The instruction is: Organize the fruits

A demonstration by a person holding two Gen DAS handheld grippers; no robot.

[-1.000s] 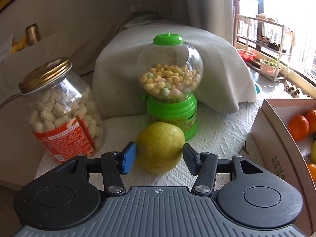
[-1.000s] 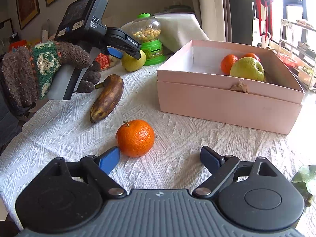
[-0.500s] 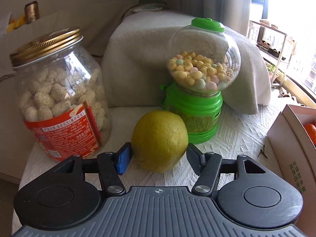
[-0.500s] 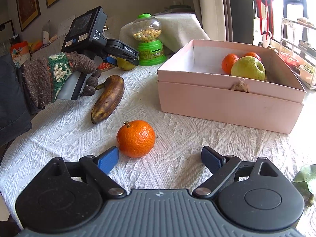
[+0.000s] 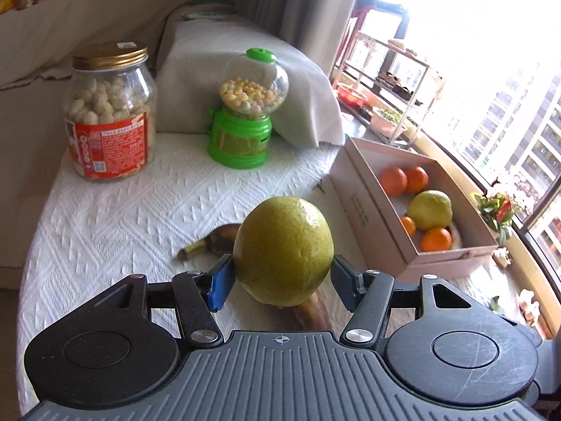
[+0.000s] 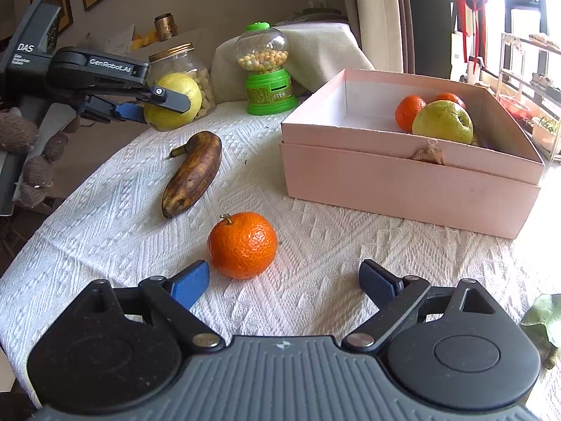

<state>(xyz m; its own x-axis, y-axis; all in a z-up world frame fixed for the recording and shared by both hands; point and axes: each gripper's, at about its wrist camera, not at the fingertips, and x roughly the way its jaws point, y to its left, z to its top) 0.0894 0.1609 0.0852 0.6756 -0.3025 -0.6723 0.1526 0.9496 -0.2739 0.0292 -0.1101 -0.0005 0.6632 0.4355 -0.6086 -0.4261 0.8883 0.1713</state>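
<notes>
My left gripper [image 5: 282, 276] is shut on a yellow-green pear [image 5: 283, 249] and holds it in the air above the table; both also show in the right wrist view [image 6: 164, 105], the pear [image 6: 186, 86] at the far left. A brown overripe banana [image 6: 193, 173] lies on the white cloth, partly hidden under the pear in the left wrist view [image 5: 217, 240]. An orange [image 6: 242, 244] sits just in front of my right gripper [image 6: 284, 282], which is open and empty. The pink box [image 6: 403, 179] holds oranges [image 6: 408, 112] and another pear [image 6: 442, 122].
A green candy dispenser [image 6: 268, 70] and a gold-lidded snack jar [image 5: 110, 112] stand at the back of the table. A cloth-covered object [image 5: 245, 80] is behind them. A green leaf [image 6: 541, 319] lies at the right edge. A window rack [image 5: 389, 101] stands beyond the box.
My left gripper closed on the pear, lifted it off the table and pulled back from the jar and dispenser toward the banana. The right gripper stayed put.
</notes>
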